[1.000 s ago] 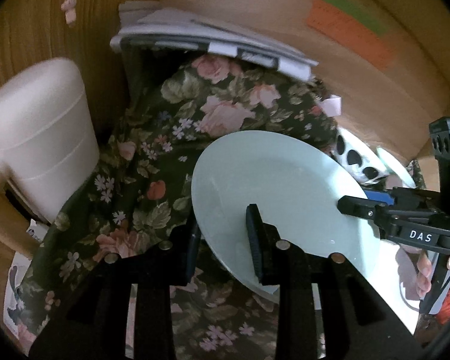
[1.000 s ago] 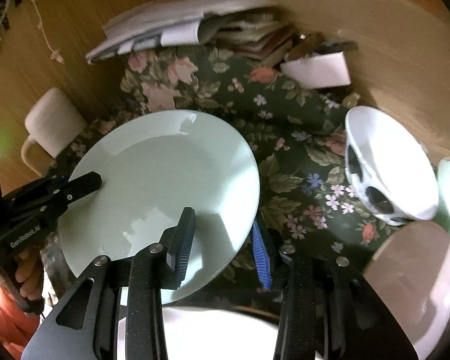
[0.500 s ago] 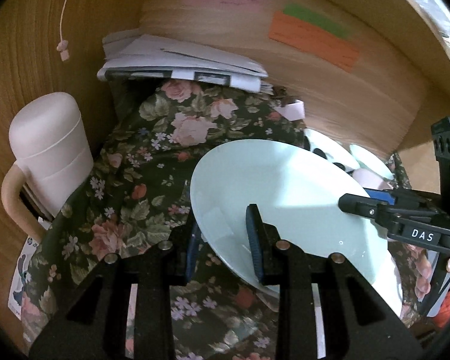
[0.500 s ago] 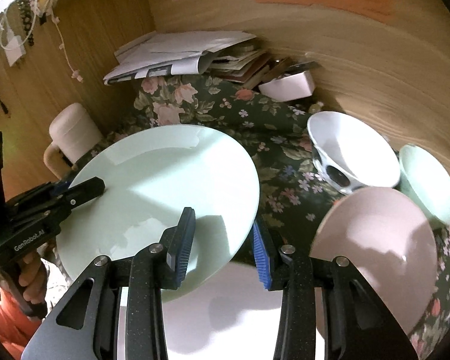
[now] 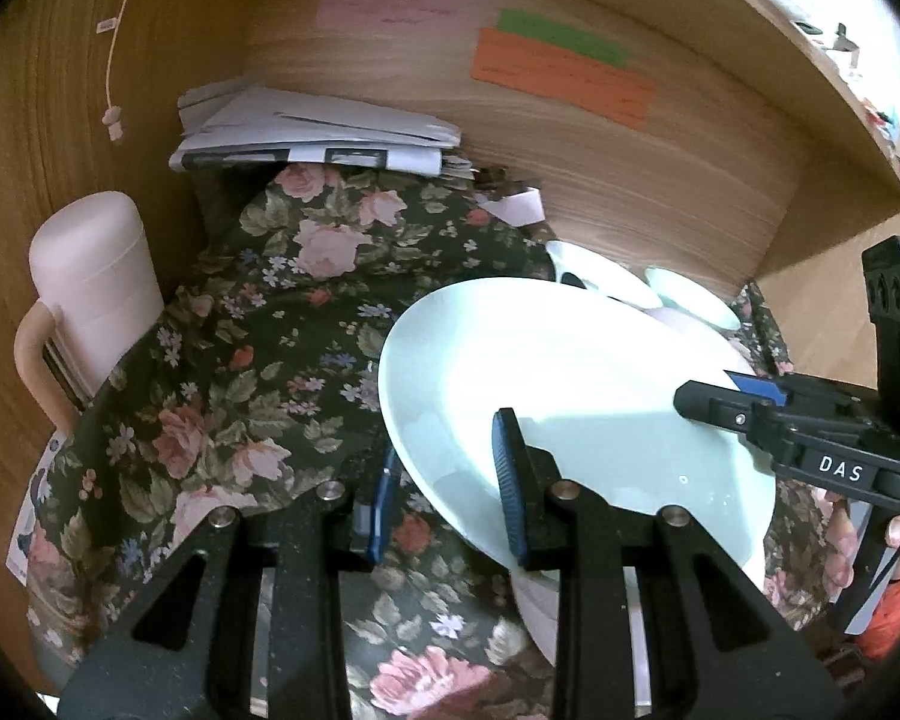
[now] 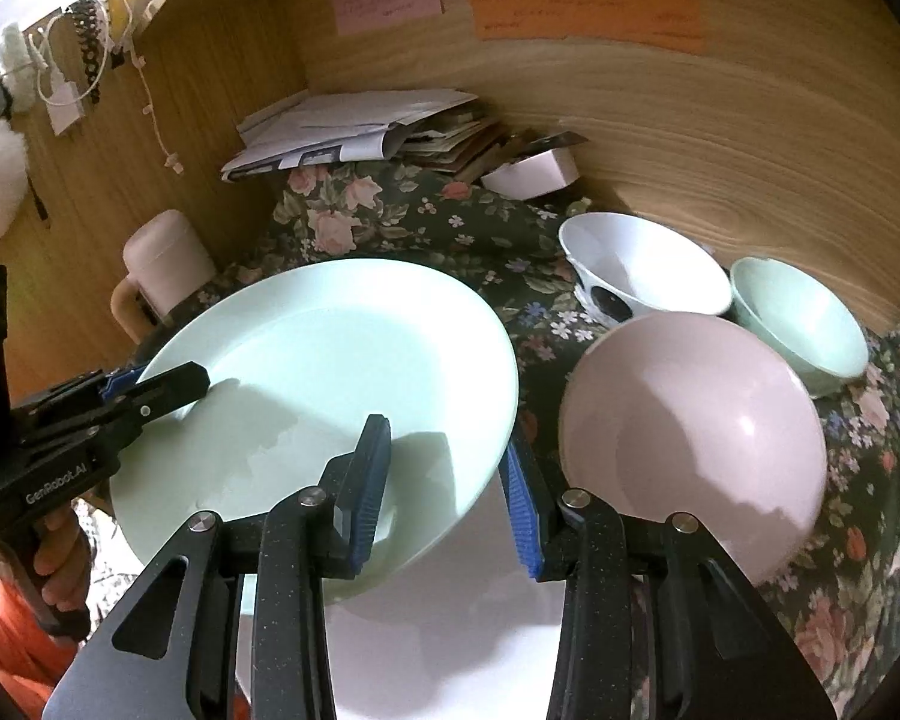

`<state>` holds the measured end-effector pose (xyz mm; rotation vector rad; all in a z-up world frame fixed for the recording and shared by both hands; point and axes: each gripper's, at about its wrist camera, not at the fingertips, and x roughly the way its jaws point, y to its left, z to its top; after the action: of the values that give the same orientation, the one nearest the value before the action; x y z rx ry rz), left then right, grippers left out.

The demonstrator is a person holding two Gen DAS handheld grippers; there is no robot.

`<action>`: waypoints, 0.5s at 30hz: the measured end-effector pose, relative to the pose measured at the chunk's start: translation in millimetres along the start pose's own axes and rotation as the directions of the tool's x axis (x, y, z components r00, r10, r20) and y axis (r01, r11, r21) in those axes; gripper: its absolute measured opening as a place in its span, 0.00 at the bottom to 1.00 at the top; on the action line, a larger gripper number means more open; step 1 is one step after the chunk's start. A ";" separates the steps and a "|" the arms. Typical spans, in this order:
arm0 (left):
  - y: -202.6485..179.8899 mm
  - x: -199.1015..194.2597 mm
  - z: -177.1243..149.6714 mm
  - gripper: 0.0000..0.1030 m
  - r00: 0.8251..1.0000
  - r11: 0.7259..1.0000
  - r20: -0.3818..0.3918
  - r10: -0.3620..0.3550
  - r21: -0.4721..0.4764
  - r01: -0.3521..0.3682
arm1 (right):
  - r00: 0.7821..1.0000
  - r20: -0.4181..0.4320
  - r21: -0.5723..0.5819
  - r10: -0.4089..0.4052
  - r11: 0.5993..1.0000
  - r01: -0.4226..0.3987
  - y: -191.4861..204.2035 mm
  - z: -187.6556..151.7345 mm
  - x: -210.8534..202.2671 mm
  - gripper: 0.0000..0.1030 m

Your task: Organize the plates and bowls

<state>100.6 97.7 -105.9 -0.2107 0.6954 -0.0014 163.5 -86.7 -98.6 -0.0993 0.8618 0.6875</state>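
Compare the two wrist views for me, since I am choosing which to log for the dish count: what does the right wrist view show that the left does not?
Only the right wrist view shows the pink bowl whole, the inside of the green bowl, the spotted white bowl and a white plate underneath. Only the left shows the right tongs gripping from the side. Both share the mint plate, clamped at its rim by the left tongs and the right tongs, the floral cloth, the paper stack and the pink jug.

Glossy plate (image 6: 330,372) (ceramic, probably), floral cloth (image 5: 258,324).
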 end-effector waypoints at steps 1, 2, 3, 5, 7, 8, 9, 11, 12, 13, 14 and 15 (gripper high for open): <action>-1.9 -1.2 -1.1 0.29 1.000 1.000 0.000 -0.003 -0.001 0.003 | 1.000 0.003 0.003 0.000 1.000 0.000 -0.8 -2.4 -2.4 0.33; -3.9 -2.6 -2.5 0.29 1.000 1.000 -0.001 -0.007 -0.002 0.007 | 1.000 0.005 0.005 0.000 1.000 0.000 -1.9 -4.8 -4.4 0.33; -5.7 -3.8 -3.8 0.29 1.000 1.000 -0.001 -0.010 -0.002 0.010 | 1.000 0.006 0.010 0.000 1.000 -0.001 -2.8 -7.5 -6.4 0.33; -10.0 -6.2 -7.3 0.29 1.000 1.000 -0.004 -0.013 0.002 0.013 | 1.000 0.009 0.017 -0.001 1.000 0.000 -3.7 -12.9 -10.0 0.33; -13.5 -8.2 -10.5 0.29 1.000 1.000 -0.008 -0.018 0.006 0.018 | 1.000 0.013 0.024 -0.002 1.000 0.002 -4.7 -18.3 -13.7 0.33; -14.9 -9.1 -12.0 0.29 1.000 1.000 -0.010 -0.020 0.006 0.020 | 1.000 0.016 0.028 -0.002 1.000 0.002 -5.2 -21.3 -15.8 0.33; -16.2 -9.9 -13.2 0.29 1.000 1.000 -0.011 -0.022 0.006 0.022 | 1.000 0.020 0.031 -0.003 1.000 0.002 -5.5 -23.4 -17.5 0.33; -18.8 -11.1 -15.9 0.29 1.000 1.000 -0.014 -0.024 0.005 0.025 | 1.000 0.026 0.035 -0.006 0.999 0.005 -5.7 -27.9 -20.8 0.33; -20.0 -11.8 -17.0 0.29 1.000 1.000 -0.014 -0.025 0.005 0.025 | 1.000 0.029 0.037 -0.007 0.999 0.006 -5.7 -30.0 -22.4 0.33; -21.5 -12.9 -18.5 0.29 1.000 1.000 -0.015 -0.026 0.007 0.026 | 0.999 0.031 0.039 -0.008 0.999 0.007 -5.4 -31.8 -23.8 0.33; -22.5 -13.6 -19.6 0.29 1.000 1.000 -0.015 -0.028 0.007 0.028 | 0.999 0.033 0.040 -0.009 0.999 0.008 -5.7 -33.3 -25.2 0.33; -23.3 -14.2 -20.8 0.29 0.999 1.000 -0.017 -0.030 0.006 0.030 | 0.999 0.034 0.042 -0.011 0.999 0.009 -5.9 -35.4 -26.8 0.33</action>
<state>78.1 71.9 -107.9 -0.2148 0.7085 -0.0338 131.4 -117.4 -103.6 -0.0541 0.8416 0.6597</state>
